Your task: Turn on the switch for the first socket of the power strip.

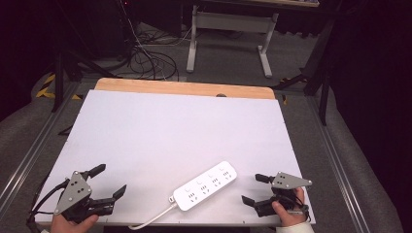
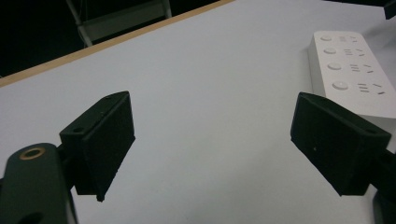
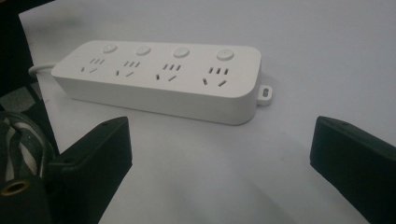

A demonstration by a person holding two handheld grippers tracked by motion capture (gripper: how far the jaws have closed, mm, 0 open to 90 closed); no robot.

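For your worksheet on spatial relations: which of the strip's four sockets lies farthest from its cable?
The socket at the strip's far right end in the high view; the cable leaves the opposite, near-left end.

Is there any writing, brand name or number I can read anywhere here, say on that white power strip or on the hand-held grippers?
None can be read.
Power strip: four round buttons and four sets of socket slots on its top, no printed word, brand or number.
Left gripper and right gripper: black jaws and grey plates bear no lettering.
Yellow-and-black striped marking on the floor: a pattern, no text.
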